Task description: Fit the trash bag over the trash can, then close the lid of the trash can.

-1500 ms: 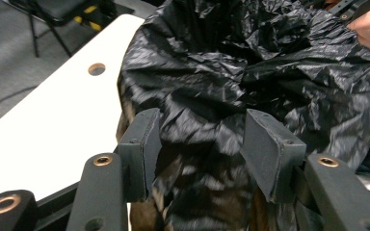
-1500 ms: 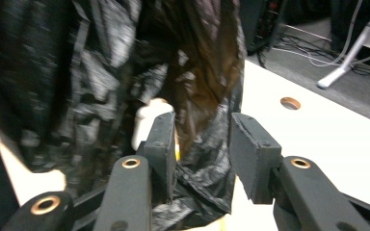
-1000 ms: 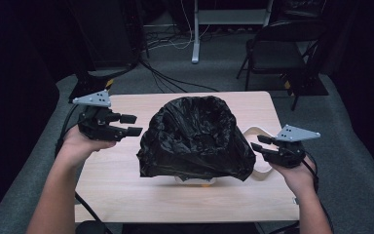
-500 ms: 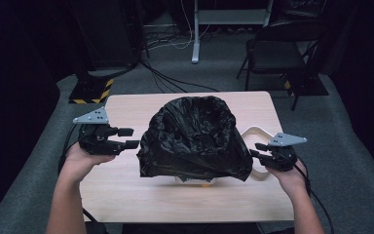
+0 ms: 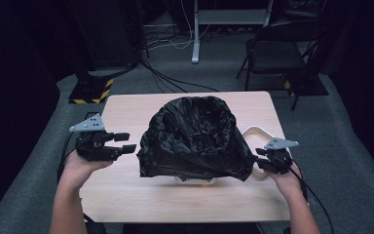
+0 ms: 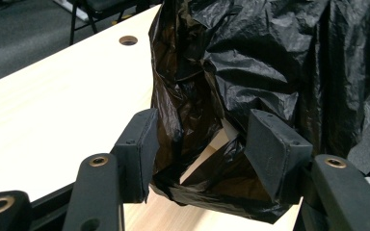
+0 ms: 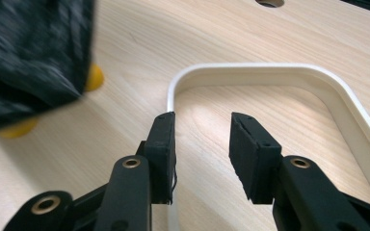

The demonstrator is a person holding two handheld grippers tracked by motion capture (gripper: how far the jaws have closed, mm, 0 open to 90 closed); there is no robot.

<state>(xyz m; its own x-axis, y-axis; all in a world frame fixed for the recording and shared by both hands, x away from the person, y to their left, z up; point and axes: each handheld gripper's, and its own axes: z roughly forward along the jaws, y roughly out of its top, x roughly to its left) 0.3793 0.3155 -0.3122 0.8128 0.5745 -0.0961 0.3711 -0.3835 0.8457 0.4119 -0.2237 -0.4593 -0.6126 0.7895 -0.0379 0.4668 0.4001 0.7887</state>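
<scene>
Two grippers are held low at the near sides of the table (image 5: 126, 105). The left gripper (image 6: 200, 149) is seen with jaws parted around a loose lower fold of the black plastic bag (image 5: 195, 139), no pad pressing it. The right gripper (image 7: 202, 144) is released, jaws apart over the white handle loop (image 7: 318, 77), nothing gripped. Farther back, the bag is draped over a white object mid-table.

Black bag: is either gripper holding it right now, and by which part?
Nothing is held. The left gripper stands open, with the black bag's lower hem between its jaws, unpinched. The right gripper is open over the white handle loop.
</scene>
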